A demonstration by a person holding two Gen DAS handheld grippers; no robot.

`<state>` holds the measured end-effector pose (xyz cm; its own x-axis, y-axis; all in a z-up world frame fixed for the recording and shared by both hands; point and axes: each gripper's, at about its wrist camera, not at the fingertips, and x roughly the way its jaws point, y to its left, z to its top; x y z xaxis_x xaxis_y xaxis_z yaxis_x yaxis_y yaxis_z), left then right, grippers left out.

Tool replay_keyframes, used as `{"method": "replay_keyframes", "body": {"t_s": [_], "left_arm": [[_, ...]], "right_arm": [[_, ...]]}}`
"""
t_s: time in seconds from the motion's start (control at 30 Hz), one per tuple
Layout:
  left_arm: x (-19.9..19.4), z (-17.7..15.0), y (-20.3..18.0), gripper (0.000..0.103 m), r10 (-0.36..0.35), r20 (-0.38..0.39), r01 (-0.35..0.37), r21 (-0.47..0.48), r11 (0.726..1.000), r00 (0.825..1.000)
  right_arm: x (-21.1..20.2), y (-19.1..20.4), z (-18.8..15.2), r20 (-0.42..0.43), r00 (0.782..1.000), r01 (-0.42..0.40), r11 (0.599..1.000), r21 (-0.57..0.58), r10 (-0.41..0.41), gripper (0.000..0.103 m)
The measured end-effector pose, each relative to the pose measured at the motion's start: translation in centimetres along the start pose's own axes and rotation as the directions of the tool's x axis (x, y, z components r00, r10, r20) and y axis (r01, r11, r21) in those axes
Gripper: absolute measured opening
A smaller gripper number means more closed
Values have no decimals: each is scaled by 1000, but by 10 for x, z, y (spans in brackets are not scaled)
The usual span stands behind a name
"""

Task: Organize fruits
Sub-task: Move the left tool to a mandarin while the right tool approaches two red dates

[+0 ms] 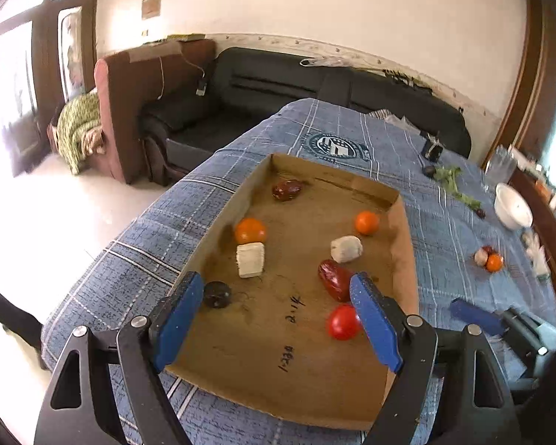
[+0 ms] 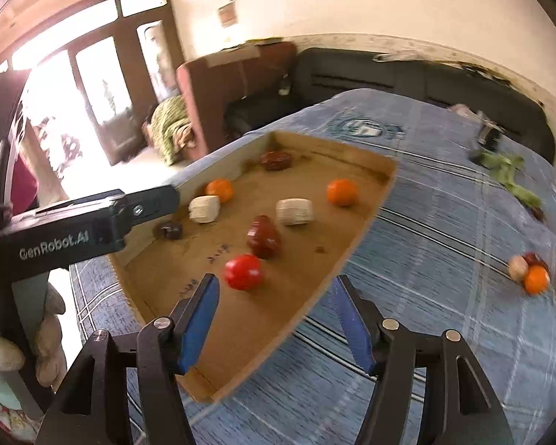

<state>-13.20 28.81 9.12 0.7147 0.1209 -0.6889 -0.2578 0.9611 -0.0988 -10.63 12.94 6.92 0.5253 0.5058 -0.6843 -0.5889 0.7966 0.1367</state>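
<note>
Looking down: I see a shallow brown cardboard tray [image 1: 402, 256] on a blue plaid tablecloth [image 1: 444, 222].
Left gripper [image 1: 278, 315]: blue pads apart, nothing between them, hovering over the tray's near end.
Right gripper [image 2: 276, 319]: pads apart, empty, straddling the tray's right wall.
Inside the tray: round red tomato [image 1: 343, 322], two glossy dark-red dates [image 1: 333, 278], two small oranges [image 1: 250, 230], two white foam-like blocks [image 1: 251, 259], one small dark fruit [image 1: 217, 294].
Outside the tray: a small cluster of fruit [image 1: 489, 258] lies well apart to the right, near a white bowl [image 1: 512, 210].
</note>
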Motion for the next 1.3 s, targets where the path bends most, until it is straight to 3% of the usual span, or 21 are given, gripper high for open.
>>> {"method": "replay_keyframes", "body": {"t_s": [0.1,0.47,0.73,0.9,1.07,1.13,1.3], "left_arm": [[-7,-1,-15,81,33,15,-34,44,998,999],[-18,-2,-57,81,31,39,-36,137,990,999],[-7,-11,-99,80,-102,-46,109,191,976,994],[13,-13,-114,80,-261,-157,279,109,954,953],[23,-23,-139,80,-310,-205,339,127,932,929],[25,-26,-146,80,-320,-220,354,134,926,921],[34,-29,-148,80,-310,-244,346,120,931,919]], "right_arm": [[-13,-18,-7,16,1000,23,999,43,-24,73],[-40,-71,-34,26,998,55,984,168,-60,75],[-65,-122,-56,21,988,143,962,233,-152,77],[-88,-179,-74,-29,963,263,910,321,-268,77],[-97,-231,-70,-58,935,345,854,389,-351,77],[-90,-245,-60,-56,935,343,850,399,-350,77],[-53,-270,-31,-25,961,257,855,451,-276,69]]}}
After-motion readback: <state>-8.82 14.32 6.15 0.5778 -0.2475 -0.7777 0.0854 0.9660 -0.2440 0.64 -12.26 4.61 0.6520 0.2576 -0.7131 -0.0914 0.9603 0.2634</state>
